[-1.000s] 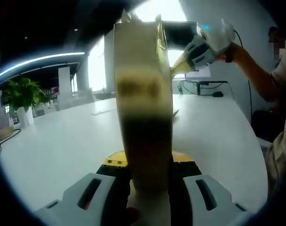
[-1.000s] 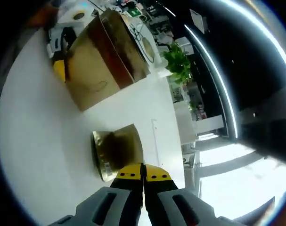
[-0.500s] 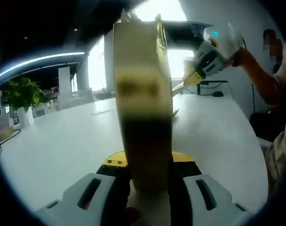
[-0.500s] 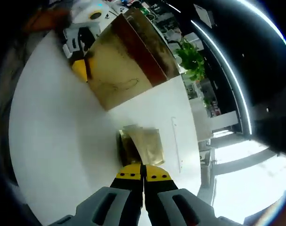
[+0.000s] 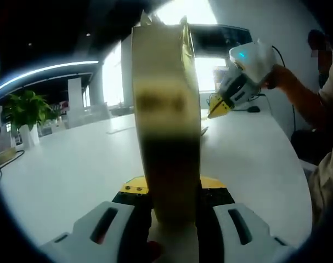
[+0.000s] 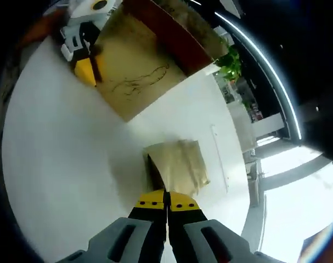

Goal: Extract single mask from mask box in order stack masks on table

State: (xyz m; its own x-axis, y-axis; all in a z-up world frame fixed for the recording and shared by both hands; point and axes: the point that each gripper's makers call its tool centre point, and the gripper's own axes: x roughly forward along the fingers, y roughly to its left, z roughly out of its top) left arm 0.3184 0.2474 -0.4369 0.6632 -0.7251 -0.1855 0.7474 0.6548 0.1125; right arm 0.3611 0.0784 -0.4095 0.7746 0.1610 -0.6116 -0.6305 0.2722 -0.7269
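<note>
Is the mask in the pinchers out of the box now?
Yes, out. The right gripper, jaws shut, holds the mask over the table, apart from the box in the left gripper.

1. No readable text, brand, number or sign shows in the left gripper view or the right gripper view.
2. The mask box (image 6: 139,82) carries a thin dark line drawing on its broad tan face in the right gripper view; it is a sketch-like outline, not letters.
3. In the left gripper view the narrow face of the mask box (image 5: 166,109) bears a dark blurred band that might be print, but it is too smeared to read.
4. The mask (image 6: 177,164) lying on the table (image 6: 56,164) shows no marking that can be read.
</note>
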